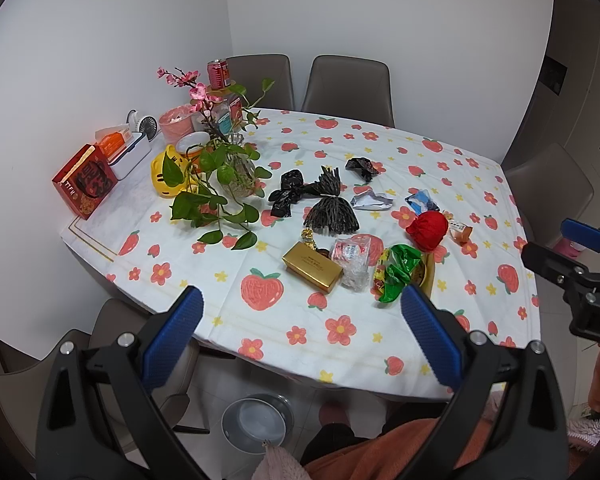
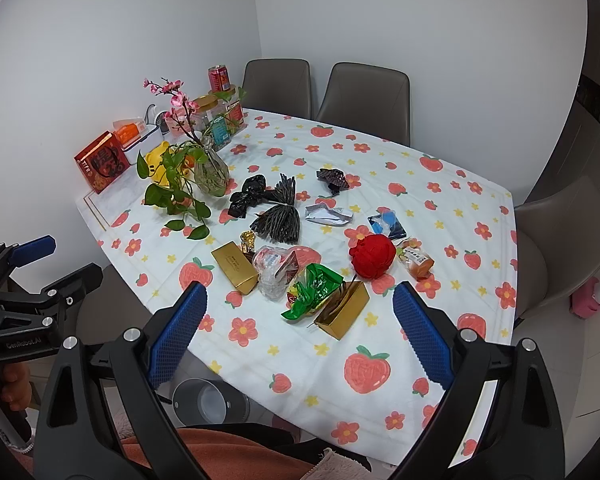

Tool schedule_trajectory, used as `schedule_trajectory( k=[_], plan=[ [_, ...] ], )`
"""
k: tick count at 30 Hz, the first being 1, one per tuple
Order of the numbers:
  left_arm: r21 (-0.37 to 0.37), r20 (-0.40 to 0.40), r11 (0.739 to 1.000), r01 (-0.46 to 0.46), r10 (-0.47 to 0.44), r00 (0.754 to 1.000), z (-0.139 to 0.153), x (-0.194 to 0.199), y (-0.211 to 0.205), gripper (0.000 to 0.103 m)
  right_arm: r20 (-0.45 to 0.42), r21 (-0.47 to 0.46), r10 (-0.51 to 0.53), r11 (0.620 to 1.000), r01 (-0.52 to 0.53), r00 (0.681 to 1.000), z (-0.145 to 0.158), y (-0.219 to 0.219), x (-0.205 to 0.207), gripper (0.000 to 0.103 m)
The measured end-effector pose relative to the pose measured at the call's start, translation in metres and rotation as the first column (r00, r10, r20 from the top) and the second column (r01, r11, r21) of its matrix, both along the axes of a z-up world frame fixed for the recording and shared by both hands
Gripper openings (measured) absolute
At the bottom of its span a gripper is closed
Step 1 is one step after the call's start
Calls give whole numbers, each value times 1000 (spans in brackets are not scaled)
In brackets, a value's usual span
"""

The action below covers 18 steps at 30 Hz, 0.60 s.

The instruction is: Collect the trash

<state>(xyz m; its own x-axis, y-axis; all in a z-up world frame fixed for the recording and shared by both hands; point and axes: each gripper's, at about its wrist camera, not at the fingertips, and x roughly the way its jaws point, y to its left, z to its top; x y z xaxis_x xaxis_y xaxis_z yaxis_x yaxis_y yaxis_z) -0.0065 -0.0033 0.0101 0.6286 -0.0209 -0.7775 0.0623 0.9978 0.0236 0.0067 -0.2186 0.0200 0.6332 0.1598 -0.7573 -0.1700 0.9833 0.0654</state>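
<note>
Both grippers, left (image 1: pixel 300 336) and right (image 2: pixel 298 334), hover with fingers spread, empty; best start with the nearest wrapper (image 2: pixel 314 290), then the bin (image 2: pixel 210 402).

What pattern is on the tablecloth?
Tablecloth: white with pink strawberries and flowers, clearest in the right wrist view.

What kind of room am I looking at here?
Most likely a home dining corner: a table under a strawberry-print tablecloth, upholstered dining chairs pushed in around it, and a trailing plant in a glass vase beside wrappers and a small waste bin below.
</note>
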Motion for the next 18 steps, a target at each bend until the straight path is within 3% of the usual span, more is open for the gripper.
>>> schedule_trajectory(
  k=[18],
  plan=[
    [-2,-1,1000,0,0,1000,0,-1,0,99,-2,1,1,1000,-1,1000,0,0,2,91]
  ],
)
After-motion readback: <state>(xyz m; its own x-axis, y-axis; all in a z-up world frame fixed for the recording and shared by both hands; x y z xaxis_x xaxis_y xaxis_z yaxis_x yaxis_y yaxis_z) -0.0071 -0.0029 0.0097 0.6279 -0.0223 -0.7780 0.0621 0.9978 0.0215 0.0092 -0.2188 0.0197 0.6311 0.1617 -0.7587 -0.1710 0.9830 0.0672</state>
